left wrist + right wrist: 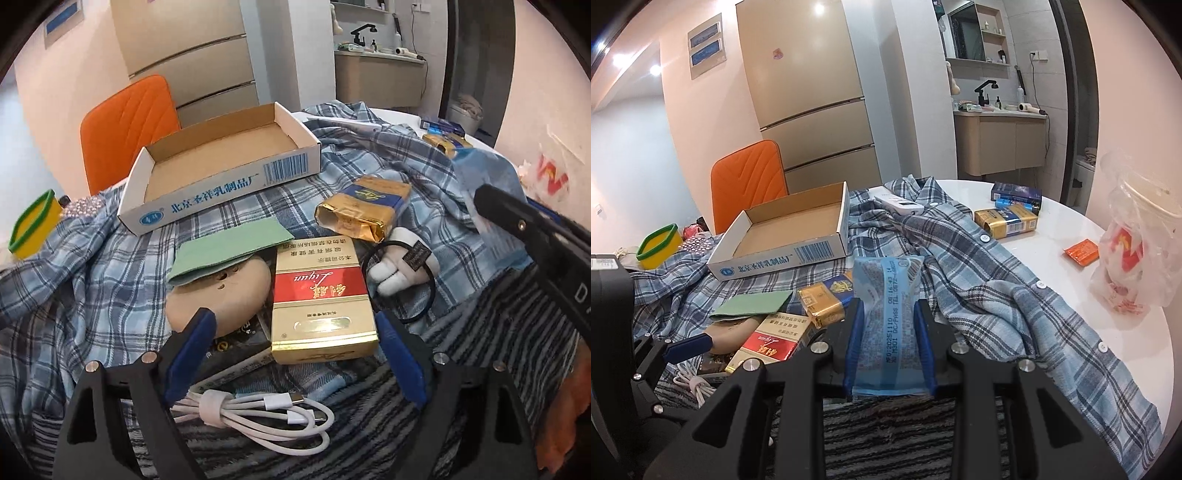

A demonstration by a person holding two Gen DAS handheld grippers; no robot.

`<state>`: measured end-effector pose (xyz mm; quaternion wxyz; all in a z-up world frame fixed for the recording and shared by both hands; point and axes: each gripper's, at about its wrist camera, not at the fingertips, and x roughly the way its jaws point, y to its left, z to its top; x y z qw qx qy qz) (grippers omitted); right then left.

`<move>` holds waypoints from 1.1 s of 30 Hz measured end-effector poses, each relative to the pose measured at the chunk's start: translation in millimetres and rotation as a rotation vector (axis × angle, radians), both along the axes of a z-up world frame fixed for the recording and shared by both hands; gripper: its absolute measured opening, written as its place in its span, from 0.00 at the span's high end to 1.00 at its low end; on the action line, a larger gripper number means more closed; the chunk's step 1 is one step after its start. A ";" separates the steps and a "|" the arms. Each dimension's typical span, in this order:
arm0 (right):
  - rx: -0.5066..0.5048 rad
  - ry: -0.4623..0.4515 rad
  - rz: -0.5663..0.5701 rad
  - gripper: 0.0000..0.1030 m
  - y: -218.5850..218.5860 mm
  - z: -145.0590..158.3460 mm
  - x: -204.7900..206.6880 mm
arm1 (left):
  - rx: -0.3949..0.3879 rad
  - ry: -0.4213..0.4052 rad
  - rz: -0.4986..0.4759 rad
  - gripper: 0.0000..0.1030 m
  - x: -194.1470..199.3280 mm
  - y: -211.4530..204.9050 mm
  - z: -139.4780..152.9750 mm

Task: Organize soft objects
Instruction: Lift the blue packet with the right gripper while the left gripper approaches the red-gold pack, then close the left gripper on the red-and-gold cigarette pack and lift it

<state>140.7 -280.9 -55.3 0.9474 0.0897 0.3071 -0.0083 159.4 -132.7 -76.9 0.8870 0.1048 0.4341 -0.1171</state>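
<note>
Clamping a crinkly blue plastic packet [886, 325], the right gripper [889, 347] holds it above the striped knit fabric [886, 435]. The left gripper [291, 354] stands released, jaws astride a glossy red-and-gold carton [321, 299] without pressing it. The shallow cardboard box [221, 173] sits empty on the rumpled plaid shirt [997, 295]. A beige rounded thing [218, 291], possibly soft, lies under a green card [229, 243].

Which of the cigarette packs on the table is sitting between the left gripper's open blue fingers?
The red-and-gold cigarette pack lies between the left gripper fingers, untouched. The two blue-and-gold foil packs lie farther back.
</note>
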 end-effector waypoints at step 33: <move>-0.006 0.032 0.034 0.74 5.8 -2.0 3.5 | -0.177 0.113 -0.085 0.19 5.4 12.1 -6.2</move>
